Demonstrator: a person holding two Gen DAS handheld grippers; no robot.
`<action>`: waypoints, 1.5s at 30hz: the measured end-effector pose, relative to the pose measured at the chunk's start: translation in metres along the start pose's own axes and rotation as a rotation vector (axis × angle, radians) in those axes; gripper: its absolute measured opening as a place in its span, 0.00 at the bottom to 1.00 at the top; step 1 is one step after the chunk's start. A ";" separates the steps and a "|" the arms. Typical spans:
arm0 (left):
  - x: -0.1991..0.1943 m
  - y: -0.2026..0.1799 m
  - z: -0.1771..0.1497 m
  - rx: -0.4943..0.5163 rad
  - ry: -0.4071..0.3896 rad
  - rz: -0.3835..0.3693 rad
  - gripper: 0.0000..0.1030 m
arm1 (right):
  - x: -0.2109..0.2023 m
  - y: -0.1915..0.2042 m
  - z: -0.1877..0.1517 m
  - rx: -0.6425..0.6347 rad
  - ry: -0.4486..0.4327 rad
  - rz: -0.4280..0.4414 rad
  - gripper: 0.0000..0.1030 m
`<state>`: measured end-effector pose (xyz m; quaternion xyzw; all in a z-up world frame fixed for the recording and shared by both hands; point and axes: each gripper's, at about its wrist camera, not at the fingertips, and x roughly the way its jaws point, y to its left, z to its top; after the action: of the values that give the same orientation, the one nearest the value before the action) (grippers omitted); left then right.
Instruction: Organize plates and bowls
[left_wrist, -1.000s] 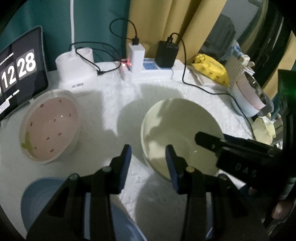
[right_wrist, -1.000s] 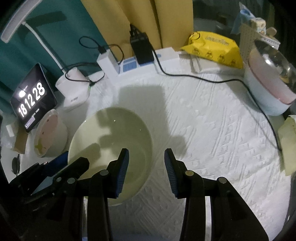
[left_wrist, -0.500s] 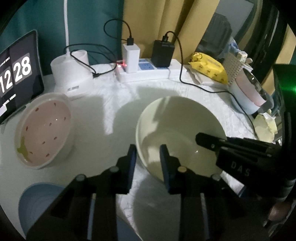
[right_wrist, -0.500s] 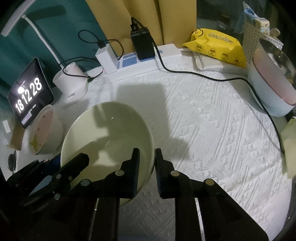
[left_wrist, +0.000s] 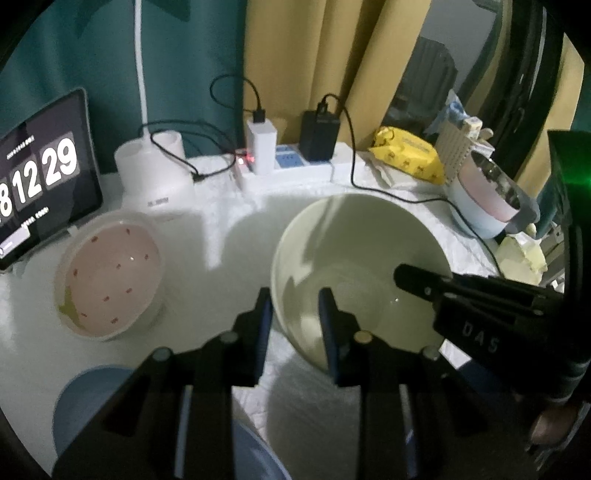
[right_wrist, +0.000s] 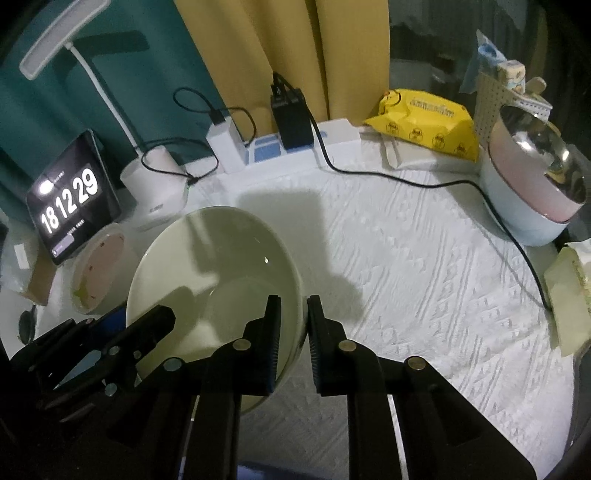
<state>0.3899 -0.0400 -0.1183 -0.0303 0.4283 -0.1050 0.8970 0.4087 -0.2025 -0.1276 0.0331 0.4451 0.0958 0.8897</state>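
Pale green bowl (left_wrist: 354, 258) near the middle of the counter (right_wrist: 424, 280), on a white textured cloth, gripped from two sides at once. Left claw (left_wrist: 295, 314) clamped over the near left rim of that bowl: one finger outside the wall, the other inside the basin, pads pressing the rim between them. Right claw (right_wrist: 293, 321) clamped likewise on the bowl's right rim, inner finger down in the basin, outer finger against the outside wall. Seen from the left wrist, the right claw reaching in across the bowl from the right edge; seen from the right wrist, the left claw (right_wrist: 155, 325) lying low at the bowl's left side. Whether the bowl is lifted or resting on the cloth: cannot tell.

Pink bowl (left_wrist: 109, 280) with small red marks and a yellow-green patch inside, to the left of the green bowl and apart from it, just in front of a tablet clock (left_wrist: 40, 177) showing 18 12 29. Blue plate (left_wrist: 85, 402) at the lower left under the left claw's body, partly hidden.

Behind the bowls: white lamp base (left_wrist: 153, 173) with a cable looped around it, white power strip (left_wrist: 291, 166) carrying a white charger (left_wrist: 261, 147) and a black adapter (left_wrist: 319, 133). Black cord (right_wrist: 424, 184) running from the adapter across the cloth toward the right. Yellow packet (right_wrist: 424, 122) at the back right, beside a pink and white cooking pot (right_wrist: 532, 192) with a shiny metal inside. Yellow curtain (right_wrist: 295, 48) and teal wall (left_wrist: 74, 55) behind the counter.
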 end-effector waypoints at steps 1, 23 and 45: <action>-0.003 0.000 0.000 0.000 -0.006 -0.001 0.25 | -0.003 0.001 0.000 0.000 -0.008 0.002 0.15; -0.072 -0.016 -0.005 0.024 -0.115 -0.016 0.25 | -0.072 0.010 -0.011 -0.011 -0.127 0.015 0.15; -0.110 -0.044 -0.039 0.054 -0.134 -0.026 0.25 | -0.118 0.002 -0.048 0.004 -0.159 0.016 0.15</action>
<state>0.2851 -0.0580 -0.0526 -0.0184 0.3639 -0.1260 0.9227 0.3007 -0.2254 -0.0632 0.0459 0.3731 0.0992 0.9213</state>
